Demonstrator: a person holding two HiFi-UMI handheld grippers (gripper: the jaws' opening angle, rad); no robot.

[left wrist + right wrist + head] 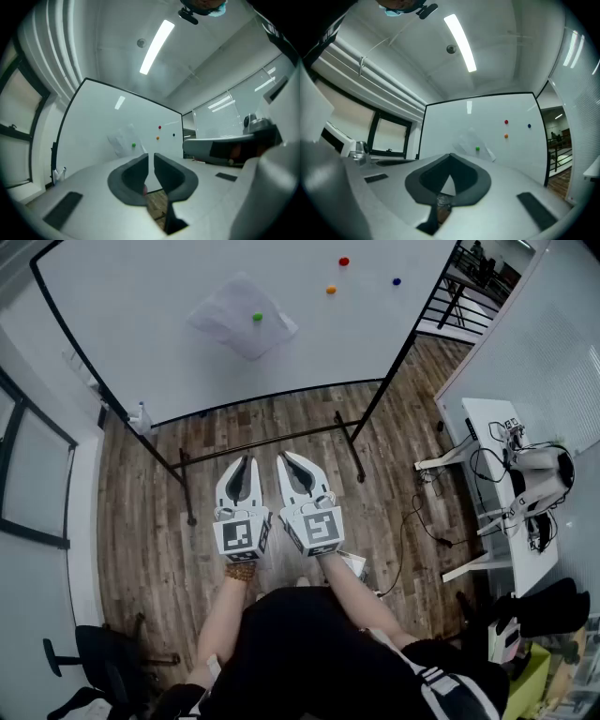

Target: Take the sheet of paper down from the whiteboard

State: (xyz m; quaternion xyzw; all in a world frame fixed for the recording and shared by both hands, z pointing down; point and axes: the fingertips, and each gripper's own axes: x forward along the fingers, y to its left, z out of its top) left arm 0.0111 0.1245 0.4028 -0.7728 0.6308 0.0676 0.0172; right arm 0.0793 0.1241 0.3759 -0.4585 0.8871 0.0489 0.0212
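A white sheet of paper [242, 315] hangs tilted on the whiteboard [169, 352], pinned by a green magnet [257, 317]. Both grippers are held side by side well short of the board, pointing at it. My left gripper [247, 463] has a narrow gap between its jaws with nothing in it; in the left gripper view the paper [123, 139] lies just above and left of the left gripper [151, 157]. My right gripper [284, 457] is shut and holds nothing; in the right gripper view the paper [473, 143] shows beyond the right gripper [451, 155].
Red [344, 261], orange [331, 290] and blue [397, 281] magnets sit on the board to the right of the paper. The board's black stand bars [272, 442] cross the wooden floor ahead. A white desk [497, 521] with cables stands right, a black chair [103, 652] lower left.
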